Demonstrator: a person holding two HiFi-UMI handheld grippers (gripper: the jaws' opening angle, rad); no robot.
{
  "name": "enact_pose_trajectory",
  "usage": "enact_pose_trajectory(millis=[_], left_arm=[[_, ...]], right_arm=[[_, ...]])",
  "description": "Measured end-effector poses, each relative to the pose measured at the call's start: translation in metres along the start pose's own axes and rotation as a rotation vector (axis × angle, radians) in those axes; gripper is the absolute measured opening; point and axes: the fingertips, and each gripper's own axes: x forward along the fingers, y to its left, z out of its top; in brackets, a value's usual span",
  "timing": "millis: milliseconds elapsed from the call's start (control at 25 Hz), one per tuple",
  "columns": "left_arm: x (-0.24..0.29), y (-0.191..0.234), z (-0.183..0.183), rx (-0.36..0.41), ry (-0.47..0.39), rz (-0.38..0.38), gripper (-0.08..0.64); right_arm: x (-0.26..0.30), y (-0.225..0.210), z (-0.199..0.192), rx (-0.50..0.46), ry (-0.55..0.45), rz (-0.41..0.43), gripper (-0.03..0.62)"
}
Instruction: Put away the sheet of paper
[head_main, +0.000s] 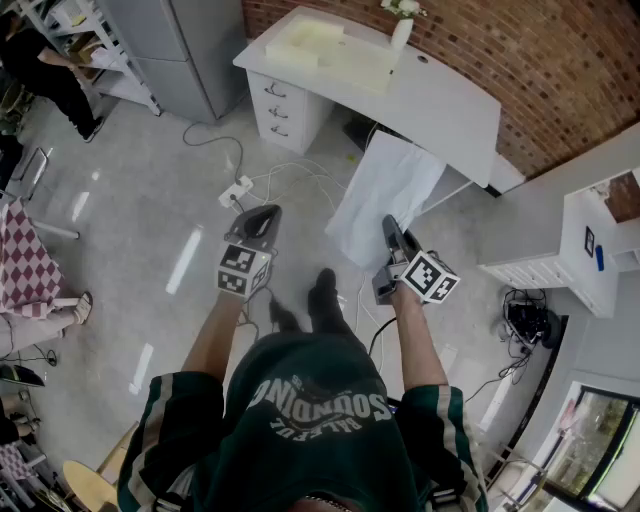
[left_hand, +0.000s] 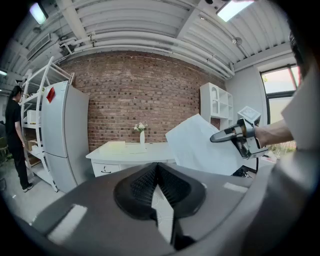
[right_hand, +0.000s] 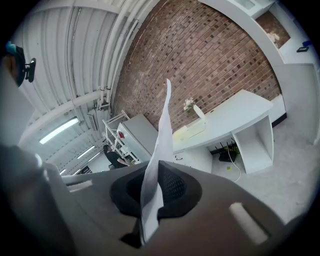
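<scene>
The right claw's (right_hand: 156, 172) own view showed its jaws clamped on the paper's (right_hand: 163, 131) lower edge, with the sheet rising edge-on between them. Only the head view showed the sheet's broad face, ahead of that claw, toward the desk (head_main: 445, 105). The left claw (head_main: 266, 216), alongside, was closed and empty. The desk's drawers (head_main: 276, 106) were shut.

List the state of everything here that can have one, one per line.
Paper: held in the air by one edge.
Right gripper: shut on paper.
Left gripper: shut, empty.
Drawers: closed.
Fridge: door closed.
Vase: upright.
</scene>
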Motion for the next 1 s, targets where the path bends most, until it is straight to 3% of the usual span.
enact_pose_trajectory(millis=[400,1000], left_arm=[[0.029,0.009,0.002,-0.007,0.019,0.006,0.011],[0.103,0.047,0.024,0.002,0.039,0.024,0.011]], right_arm=[[0.023,-0.005,0.020,-0.034,-0.038,0.048,0.000],[0.093,-0.042,0.059,-0.053,0.008,0.038,0.000]])
